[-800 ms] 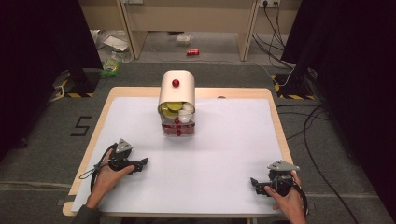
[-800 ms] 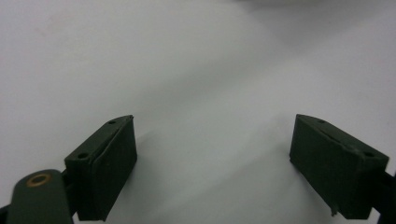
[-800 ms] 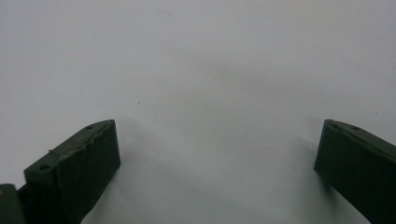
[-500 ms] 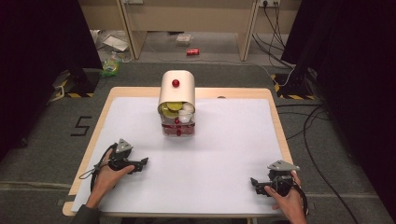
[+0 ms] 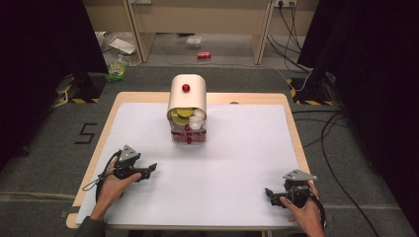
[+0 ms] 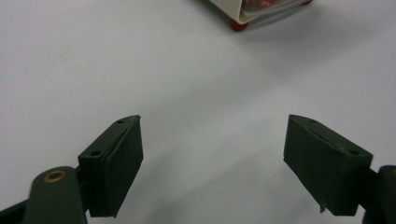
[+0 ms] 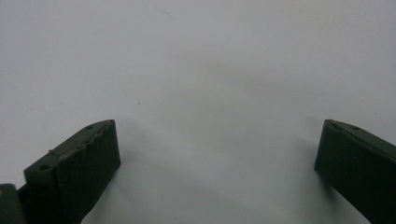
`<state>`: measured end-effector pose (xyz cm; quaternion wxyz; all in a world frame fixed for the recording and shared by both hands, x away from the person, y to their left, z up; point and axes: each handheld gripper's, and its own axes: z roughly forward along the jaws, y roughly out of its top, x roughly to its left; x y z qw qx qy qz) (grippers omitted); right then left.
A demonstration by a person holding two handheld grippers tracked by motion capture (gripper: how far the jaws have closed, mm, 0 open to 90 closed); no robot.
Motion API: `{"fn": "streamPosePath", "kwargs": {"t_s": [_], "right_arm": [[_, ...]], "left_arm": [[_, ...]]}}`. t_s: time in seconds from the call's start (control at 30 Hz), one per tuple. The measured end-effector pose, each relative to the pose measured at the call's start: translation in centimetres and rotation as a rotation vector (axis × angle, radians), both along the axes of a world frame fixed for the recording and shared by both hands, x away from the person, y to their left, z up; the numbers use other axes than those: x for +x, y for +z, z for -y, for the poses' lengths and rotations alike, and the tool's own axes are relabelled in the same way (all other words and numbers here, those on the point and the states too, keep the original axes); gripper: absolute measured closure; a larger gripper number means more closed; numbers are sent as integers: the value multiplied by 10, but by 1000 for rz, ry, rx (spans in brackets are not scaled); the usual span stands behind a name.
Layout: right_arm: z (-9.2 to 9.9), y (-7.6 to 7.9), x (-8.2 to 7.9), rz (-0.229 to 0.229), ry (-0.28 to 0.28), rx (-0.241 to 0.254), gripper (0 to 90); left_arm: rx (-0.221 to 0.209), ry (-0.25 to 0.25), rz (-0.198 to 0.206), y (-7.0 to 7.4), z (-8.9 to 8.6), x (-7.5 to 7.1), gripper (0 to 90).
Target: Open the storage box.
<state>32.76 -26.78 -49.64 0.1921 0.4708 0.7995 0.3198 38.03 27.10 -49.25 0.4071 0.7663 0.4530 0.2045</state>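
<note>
A cream, round-topped container with a red knob stands at the back middle of the white table; its open front shows yellow and white items above a clear drawer with red pieces. Its lower corner with a red foot appears at the top of the left gripper view. My left gripper rests at the front left, pointing right, open with nothing between its pads. My right gripper rests at the front right, pointing left, open over bare table.
The wooden table edge frames the white sheet. Beyond the table lie a grey floor, cables, a red can and scattered litter. Dark curtains stand at both sides.
</note>
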Motion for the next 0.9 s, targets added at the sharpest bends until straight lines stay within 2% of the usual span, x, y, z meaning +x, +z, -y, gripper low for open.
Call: {"fn": "streamPosePath", "kwargs": {"t_s": [0.07, 0.1, 0.13, 0.2, 0.23, 0.3, 0.33, 0.37, 0.4, 0.47, 0.67, 0.7, 0.77, 0.9], "right_arm": [[0, 0, 0, 0, 0, 0, 3], [0, 0, 0, 0, 0, 0, 3], [0, 0, 0, 0, 0, 0, 3], [0, 0, 0, 0, 0, 0, 3], [0, 0, 0, 0, 0, 0, 3], [0, 0, 0, 0, 0, 0, 3], [0, 0, 0, 0, 1, 0, 3], [0, 0, 0, 0, 1, 0, 3], [0, 0, 0, 0, 0, 0, 3], [0, 0, 0, 0, 0, 0, 3], [0, 0, 0, 0, 1, 1, 3], [0, 0, 0, 0, 0, 0, 3], [0, 0, 0, 0, 0, 2, 3], [0, 0, 0, 0, 1, 1, 3]], "left_arm": [[-14, -1, 4, 2, 0, -1, 204], [-38, -10, 11, 6, 1, -2, 205], [-33, -16, 14, 9, 3, -3, 204], [-35, -18, 39, 17, 5, -3, 206], [-53, -20, 53, 21, 7, -3, 210], [-59, -29, 56, 26, 8, -3, 222], [-75, -32, 53, 33, 13, -4, 227], [-75, -32, 53, 33, 13, -4, 231], [-68, -40, 75, 39, 15, -3, 236], [-63, -47, 84, 44, 19, -2, 246], [-83, -77, 102, 56, 27, -1, 294], [-110, -87, 107, 60, 29, 0, 300], [-122, -97, 104, 63, 31, 0, 305], [-113, -122, 126, 76, 39, 1, 316]]}}
